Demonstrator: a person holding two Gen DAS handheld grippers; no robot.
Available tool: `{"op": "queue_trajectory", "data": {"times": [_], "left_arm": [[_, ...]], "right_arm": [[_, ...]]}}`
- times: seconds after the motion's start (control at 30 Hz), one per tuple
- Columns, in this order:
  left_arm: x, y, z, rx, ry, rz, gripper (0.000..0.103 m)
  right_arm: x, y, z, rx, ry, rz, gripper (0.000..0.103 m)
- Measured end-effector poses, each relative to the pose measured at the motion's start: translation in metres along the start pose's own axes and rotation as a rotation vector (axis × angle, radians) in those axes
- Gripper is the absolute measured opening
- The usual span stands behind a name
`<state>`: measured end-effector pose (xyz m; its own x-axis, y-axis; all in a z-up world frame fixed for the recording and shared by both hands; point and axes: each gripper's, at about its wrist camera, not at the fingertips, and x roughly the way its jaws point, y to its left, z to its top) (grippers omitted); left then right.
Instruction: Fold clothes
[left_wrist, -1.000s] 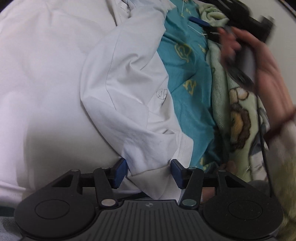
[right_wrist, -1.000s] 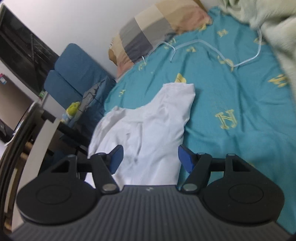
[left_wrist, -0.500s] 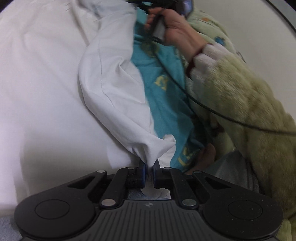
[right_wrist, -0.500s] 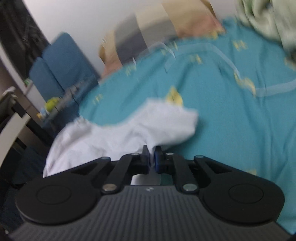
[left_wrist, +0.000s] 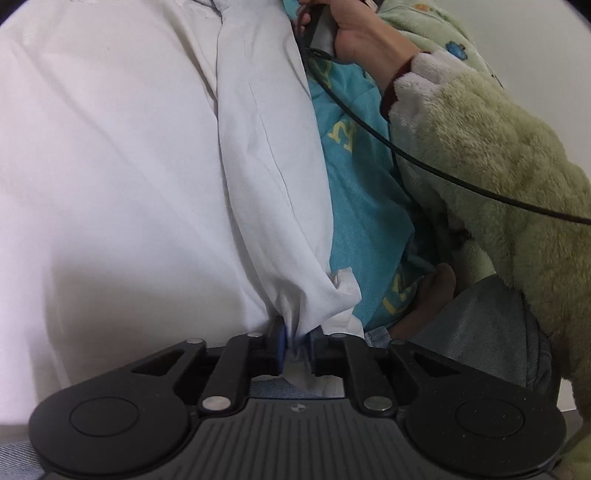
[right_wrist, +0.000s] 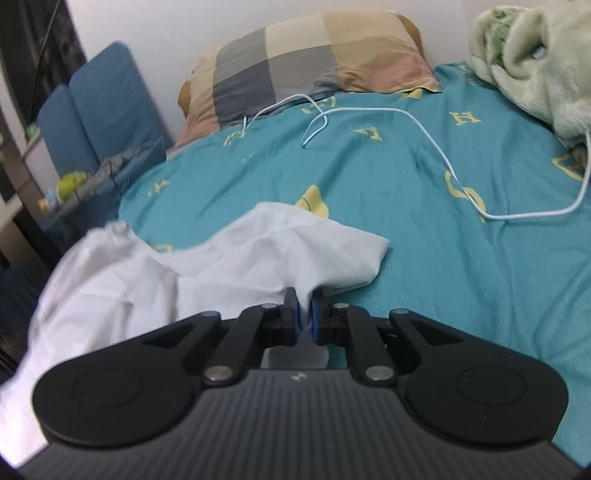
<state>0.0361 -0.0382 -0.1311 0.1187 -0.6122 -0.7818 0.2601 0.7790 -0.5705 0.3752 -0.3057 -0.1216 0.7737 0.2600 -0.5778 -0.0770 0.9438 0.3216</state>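
The left gripper (left_wrist: 297, 349) is closed on a corner of the white shirt (left_wrist: 147, 166), and the cloth bunches between its blue pads. The right gripper (right_wrist: 303, 319) is also closed on the shirt — near a sleeve. The shirt lies on the bed, on the teal sheet (right_wrist: 424, 221), below the checked pillow (right_wrist: 306, 62).

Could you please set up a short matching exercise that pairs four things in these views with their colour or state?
Things:
1. white shirt
2. pillow
3. white cable
4. bedsheet

Descriptions:
A. teal with yellow letters
B. lying loose on the sheet
C. checked, at the head of the bed
D. pinched by the left gripper and the right gripper

Pairs: 1-D, 2-C, 3-B, 4-A
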Motion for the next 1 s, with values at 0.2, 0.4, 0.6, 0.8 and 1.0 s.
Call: {"op": "queue_trajectory", "data": {"times": [0.2,0.4,0.6,0.8,1.0], "left_arm": [[-0.032,-0.013,0.003,0.074,-0.142,0.060,0.065],[-0.068,-0.017,-0.002,0.122,-0.323,0.179,0.076],[-0.106,-0.009,-0.003,0.049,-0.522,0.216,0.077],[-0.163,0.049,0.012,-0.270,-0.682,0.118,0.077],[-0.218,0.141,0.054,-0.593,-0.762,0.162,0.078]], "right_arm": [[-0.048,0.010,0.011,0.053,-0.024,-0.010,0.042],[-0.132,0.040,-0.012,0.024,-0.063,0.025,0.055],[-0.217,0.073,-0.044,0.002,-0.078,0.071,0.056],[-0.268,0.102,-0.087,0.013,-0.049,0.127,0.056],[-0.271,0.122,-0.104,0.013,0.001,0.159,0.056]]}}
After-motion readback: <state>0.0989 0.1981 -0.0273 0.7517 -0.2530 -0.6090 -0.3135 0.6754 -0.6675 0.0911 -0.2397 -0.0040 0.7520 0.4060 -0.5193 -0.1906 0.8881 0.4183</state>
